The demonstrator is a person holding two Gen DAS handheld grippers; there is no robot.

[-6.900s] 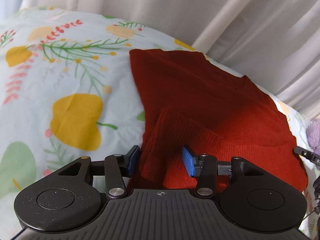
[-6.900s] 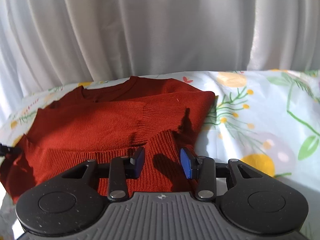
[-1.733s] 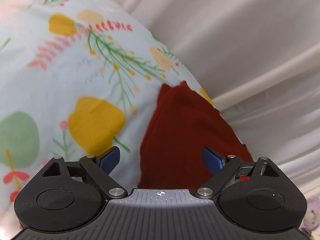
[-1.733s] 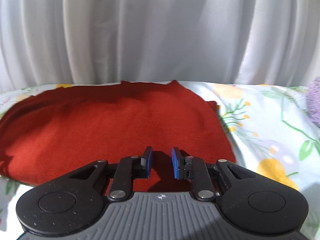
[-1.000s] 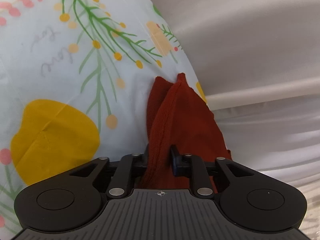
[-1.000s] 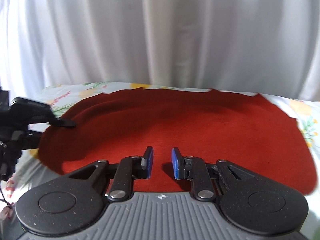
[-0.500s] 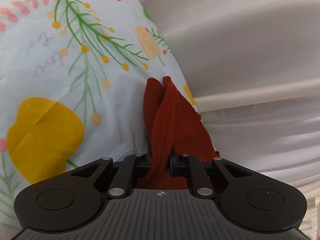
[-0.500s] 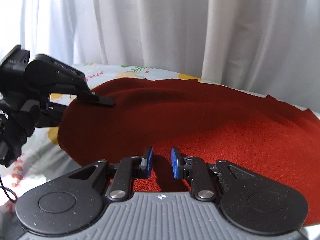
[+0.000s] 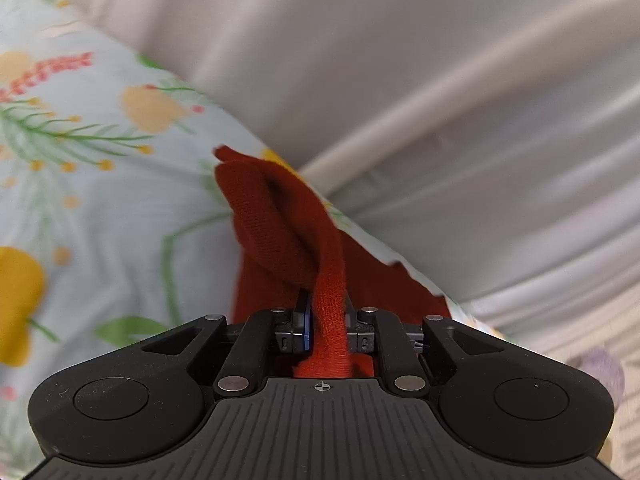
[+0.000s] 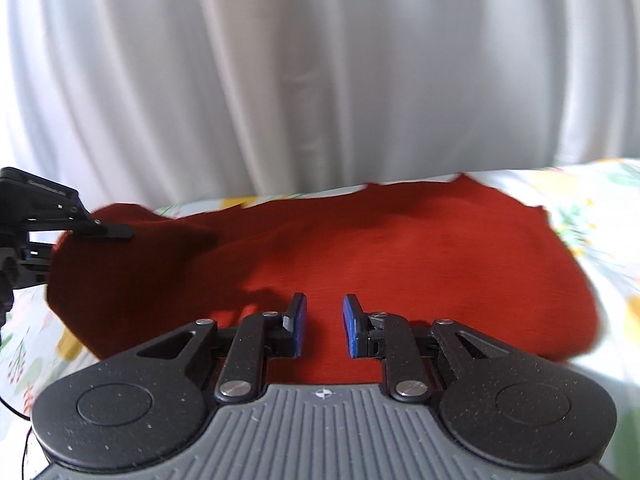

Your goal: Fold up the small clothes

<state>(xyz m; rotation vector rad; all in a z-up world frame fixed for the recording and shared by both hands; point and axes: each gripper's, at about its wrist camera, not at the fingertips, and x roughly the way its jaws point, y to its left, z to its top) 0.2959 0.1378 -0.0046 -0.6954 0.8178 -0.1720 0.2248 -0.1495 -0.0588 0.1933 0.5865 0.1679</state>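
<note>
A folded rust-red knit sweater [image 10: 400, 248] lies on the floral sheet [image 9: 100, 208]. My left gripper [image 9: 326, 322] is shut on the sweater's left edge [image 9: 280, 232] and holds that edge lifted off the sheet. The same gripper shows at the far left of the right wrist view [image 10: 76, 232], with the cloth raised into a hump there. My right gripper [image 10: 323, 326] hovers over the sweater's near edge with its blue pads [image 10: 352, 330] a little apart, and nothing sits between them.
White curtains [image 10: 320, 80] hang close behind the bed. A lilac object [image 9: 600, 372] lies at the right edge of the left wrist view. The sheet spreads to the left [image 9: 60, 160] and to the right of the sweater [image 10: 600, 208].
My left gripper closed on the sweater's left edge and has lifted it. My right gripper has swung back to the right over the sweater, its pads slightly wider apart.
</note>
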